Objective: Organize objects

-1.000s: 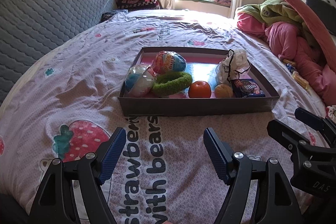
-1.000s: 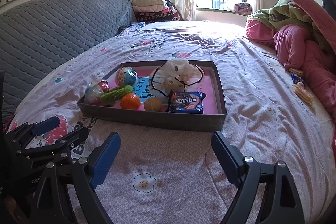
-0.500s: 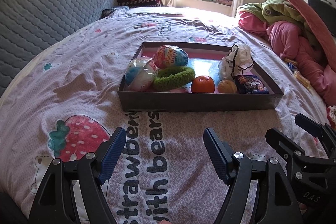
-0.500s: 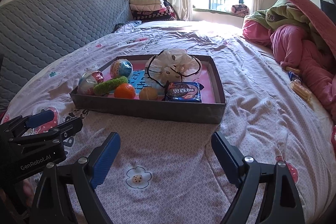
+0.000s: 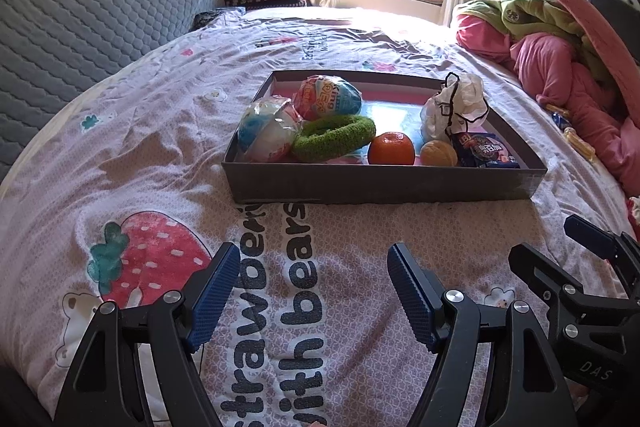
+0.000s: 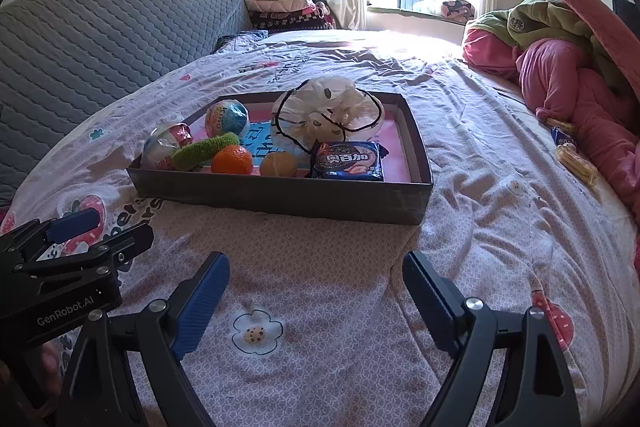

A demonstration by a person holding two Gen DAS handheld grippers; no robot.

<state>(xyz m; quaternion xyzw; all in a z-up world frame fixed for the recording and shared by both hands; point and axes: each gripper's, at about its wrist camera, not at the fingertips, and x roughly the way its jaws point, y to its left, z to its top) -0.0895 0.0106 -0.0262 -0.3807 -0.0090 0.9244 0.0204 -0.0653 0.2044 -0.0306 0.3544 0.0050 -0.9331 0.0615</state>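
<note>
Tray (image 5: 384, 183) holds two toy eggs (image 5: 326, 98), one orange (image 5: 391, 148); both grippers' fingers (image 5: 212, 291) spread wide, empty.

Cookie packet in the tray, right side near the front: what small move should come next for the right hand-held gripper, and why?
Probably ease the right hand-held gripper forward toward the cookie packet. Its jaws stand open and empty above the bedsheet, short of the tray, and the packet lies nearest that gripper's side.
</note>
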